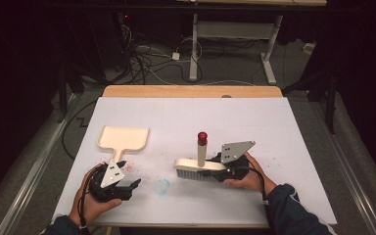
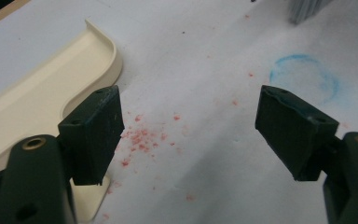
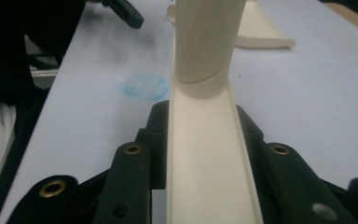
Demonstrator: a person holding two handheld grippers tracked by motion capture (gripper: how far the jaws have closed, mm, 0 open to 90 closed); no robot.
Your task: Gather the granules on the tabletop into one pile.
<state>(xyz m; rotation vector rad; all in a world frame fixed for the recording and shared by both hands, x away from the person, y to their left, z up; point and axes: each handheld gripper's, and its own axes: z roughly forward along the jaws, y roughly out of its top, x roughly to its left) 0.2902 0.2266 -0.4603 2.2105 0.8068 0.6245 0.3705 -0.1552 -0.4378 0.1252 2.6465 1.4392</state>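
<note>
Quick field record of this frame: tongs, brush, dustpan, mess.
right tongs: shut on the brush at its cream base, bristles on the table
left tongs: open, holding nothing, beside the dustpan handle
dustpan: flat on the table, left of the brush, not gripped
crumbs: red, scattered next to the dustpan
blue ring: mark on the table between the two hands

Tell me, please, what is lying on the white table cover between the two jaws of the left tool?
Between the open jaws of the left tool lie small red crumbs on the white cover. The cream dustpan sits beside them; whatever lies under the dustpan is covered.
</note>
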